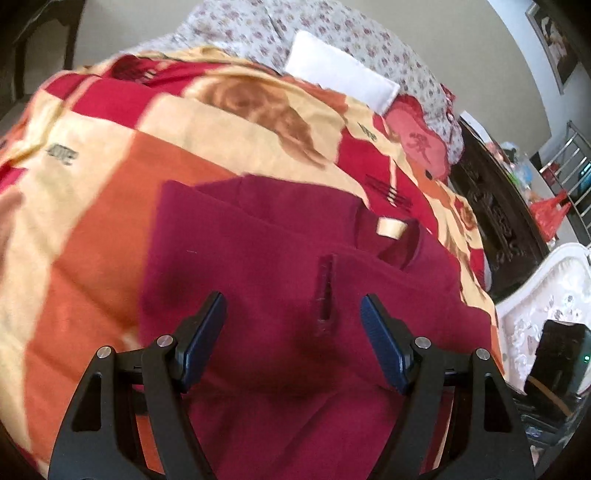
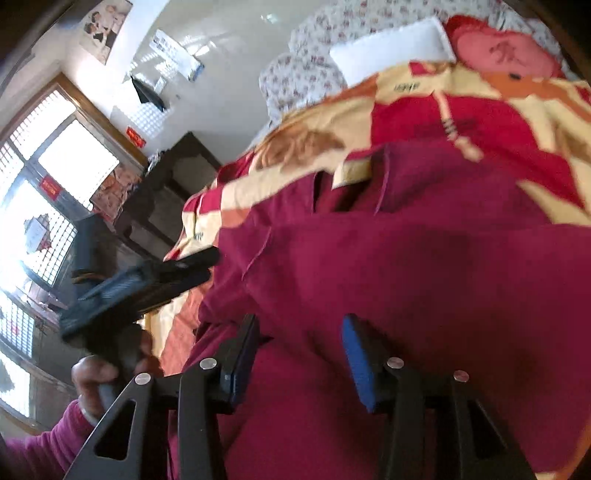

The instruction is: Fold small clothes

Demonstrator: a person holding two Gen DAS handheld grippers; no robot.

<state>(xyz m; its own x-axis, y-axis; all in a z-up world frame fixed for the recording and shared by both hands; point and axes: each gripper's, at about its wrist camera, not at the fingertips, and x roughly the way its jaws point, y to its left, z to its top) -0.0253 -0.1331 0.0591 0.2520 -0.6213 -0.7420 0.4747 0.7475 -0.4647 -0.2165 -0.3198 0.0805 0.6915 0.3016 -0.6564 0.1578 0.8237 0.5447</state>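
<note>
A dark red polo shirt (image 1: 258, 258) lies spread on a blanket (image 1: 110, 221) of orange, red and cream, its cream neck label (image 1: 391, 227) and button placket (image 1: 327, 288) facing up. My left gripper (image 1: 293, 299) hovers just above the shirt's chest, jaws wide open with nothing between the blue pads. In the right wrist view the same shirt (image 2: 406, 258) fills the lower frame, with a folded layer across it. My right gripper (image 2: 301, 319) is open over it, its pads clear of the cloth. The left gripper (image 2: 147, 284) shows at the shirt's left edge, held by a hand (image 2: 96, 376).
A white pillow (image 1: 340, 74) and a pink cushion (image 1: 421, 140) lie at the blanket's far end on a floral sheet (image 1: 258, 26). A dark carved cabinet (image 1: 495, 221) and white ornate furniture (image 1: 546, 295) stand to the right. A window (image 2: 44, 184) lights the left side.
</note>
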